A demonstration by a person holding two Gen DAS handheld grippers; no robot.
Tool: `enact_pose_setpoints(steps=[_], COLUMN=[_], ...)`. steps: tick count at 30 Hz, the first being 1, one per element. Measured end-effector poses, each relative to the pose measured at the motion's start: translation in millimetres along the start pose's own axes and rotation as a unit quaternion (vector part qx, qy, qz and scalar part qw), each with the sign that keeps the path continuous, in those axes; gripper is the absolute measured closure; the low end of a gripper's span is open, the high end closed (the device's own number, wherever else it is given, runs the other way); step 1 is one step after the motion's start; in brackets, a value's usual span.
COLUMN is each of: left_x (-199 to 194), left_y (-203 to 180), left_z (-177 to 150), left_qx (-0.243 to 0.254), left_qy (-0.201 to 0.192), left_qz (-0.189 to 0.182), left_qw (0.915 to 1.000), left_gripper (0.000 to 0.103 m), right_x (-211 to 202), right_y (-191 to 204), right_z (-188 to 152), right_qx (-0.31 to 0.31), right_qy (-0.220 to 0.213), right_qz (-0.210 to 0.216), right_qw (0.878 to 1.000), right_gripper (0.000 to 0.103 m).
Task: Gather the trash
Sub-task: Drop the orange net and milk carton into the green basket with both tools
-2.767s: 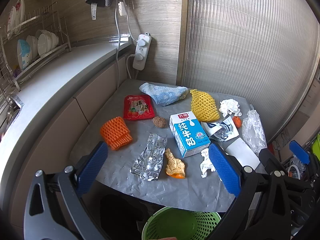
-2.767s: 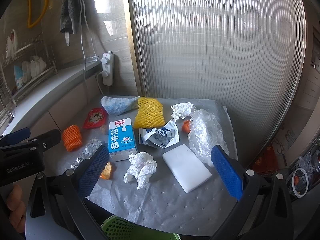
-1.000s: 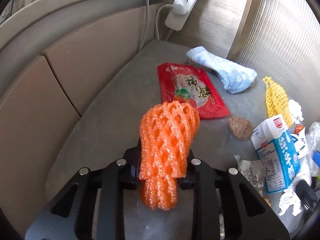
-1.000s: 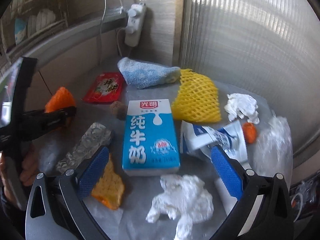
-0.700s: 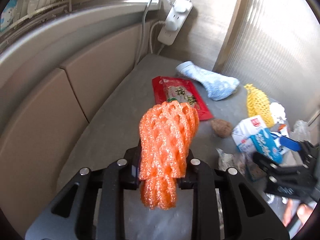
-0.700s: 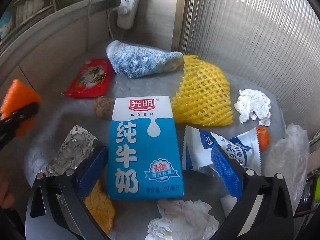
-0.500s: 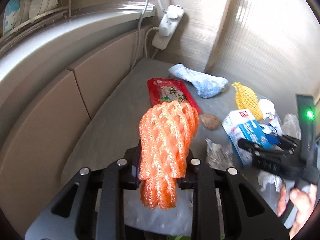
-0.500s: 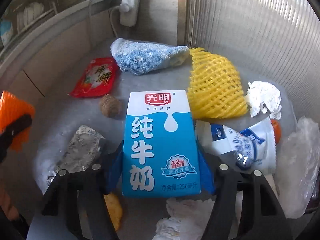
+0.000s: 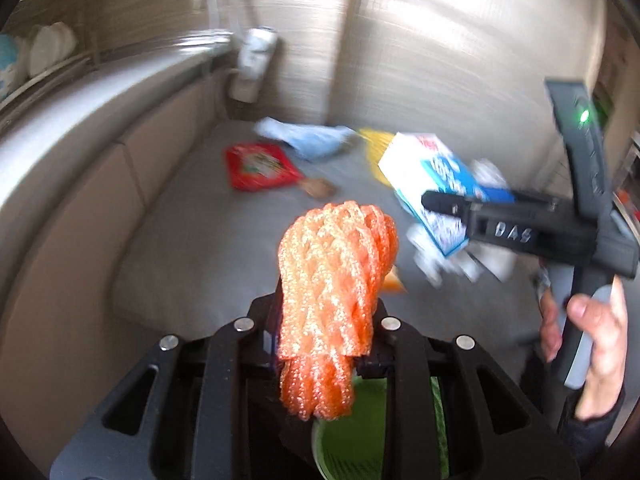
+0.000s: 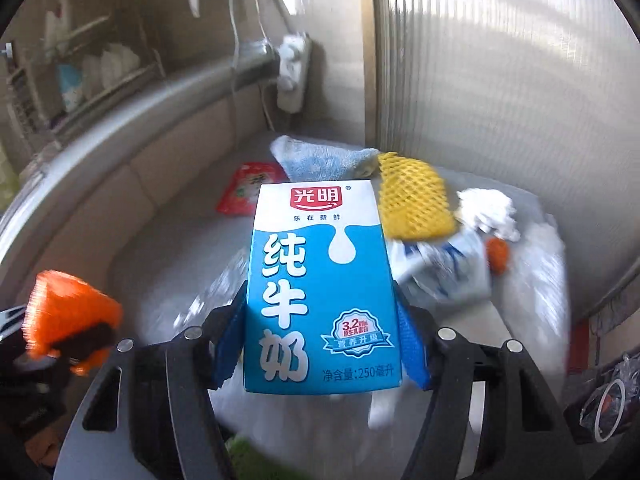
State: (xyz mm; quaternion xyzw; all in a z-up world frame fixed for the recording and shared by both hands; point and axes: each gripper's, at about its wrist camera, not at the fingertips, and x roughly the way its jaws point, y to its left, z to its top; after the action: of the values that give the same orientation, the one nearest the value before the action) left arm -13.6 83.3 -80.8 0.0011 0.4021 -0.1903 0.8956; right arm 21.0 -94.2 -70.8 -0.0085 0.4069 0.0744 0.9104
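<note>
My left gripper (image 9: 320, 320) is shut on an orange foam fruit net (image 9: 334, 276) and holds it in the air above the rim of a green basket (image 9: 352, 444). My right gripper (image 10: 320, 328) is shut on a blue and white milk carton (image 10: 320, 288), lifted off the table. The carton also shows in the left wrist view (image 9: 432, 188), and the orange net in the right wrist view (image 10: 68, 312). Both views are motion-blurred.
On the grey table (image 9: 192, 240) lie a red snack packet (image 9: 258, 166), a blue cloth (image 10: 320, 158), a yellow foam net (image 10: 414, 196), crumpled white paper (image 10: 486, 208), a torn wrapper (image 10: 448, 268) and a clear plastic bag (image 10: 540, 280). A power strip (image 10: 292, 76) hangs on the wall.
My right gripper closed on the milk carton and lifted it off the table. My left gripper pulled back with the orange net until the green basket came into view below it.
</note>
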Motion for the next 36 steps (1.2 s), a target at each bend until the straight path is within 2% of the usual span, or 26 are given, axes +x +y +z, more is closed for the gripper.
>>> enact_pose_setpoints(steps=[5, 9, 12, 13, 14, 16, 22, 31, 33, 35, 36], left_x=[-10, -3, 4, 5, 5, 5, -4, -5, -4, -2, -1], left_y=[-47, -73, -82, -84, -85, -84, -71, -38, -32, -28, -27], left_z=[-51, -85, -102, -105, -107, -106, -96, -79, -77, -74, -73], left_qx=[0.062, 0.092, 0.097, 0.097, 0.094, 0.091, 0.076, 0.03, 0.021, 0.018, 0.018], left_qy=[0.043, 0.078, 0.099, 0.102, 0.101, 0.092, 0.071, 0.062, 0.061, 0.062, 0.061], left_qz=[-0.059, -0.076, -0.086, -0.086, -0.082, -0.072, -0.052, -0.023, -0.019, -0.018, -0.016], left_qw=[0.9954, 0.9898, 0.9867, 0.9863, 0.9871, 0.9889, 0.9932, 0.9974, 0.9977, 0.9978, 0.9978], left_gripper=[0.078, 0.075, 0.061, 0.049, 0.044, 0.024, 0.013, 0.012, 0.012, 0.012, 0.011], right_x=[-64, -93, -105, -106, -109, -112, -116, -98, -90, -85, -83], right_y=[-8, -14, -16, -16, -16, -20, -25, -11, -6, -2, -1], right_z=[-65, -111, -135, -139, -143, -150, -165, -185, -190, -193, -194], right_qx=[0.017, 0.03, 0.036, 0.038, 0.041, 0.05, 0.06, 0.013, 0.0, -0.012, -0.014], right_qy=[-0.002, 0.006, 0.011, 0.01, 0.01, 0.011, 0.013, 0.052, 0.069, 0.071, 0.07], right_qz=[-0.002, -0.002, 0.012, 0.016, 0.02, 0.031, 0.043, 0.059, 0.062, 0.057, 0.055], right_qw=[1.0, 1.0, 0.999, 0.999, 0.999, 0.998, 0.997, 0.997, 0.996, 0.996, 0.996], right_gripper=[0.037, 0.037, 0.037, 0.037, 0.037, 0.037, 0.037, 0.036, 0.026, 0.005, 0.003])
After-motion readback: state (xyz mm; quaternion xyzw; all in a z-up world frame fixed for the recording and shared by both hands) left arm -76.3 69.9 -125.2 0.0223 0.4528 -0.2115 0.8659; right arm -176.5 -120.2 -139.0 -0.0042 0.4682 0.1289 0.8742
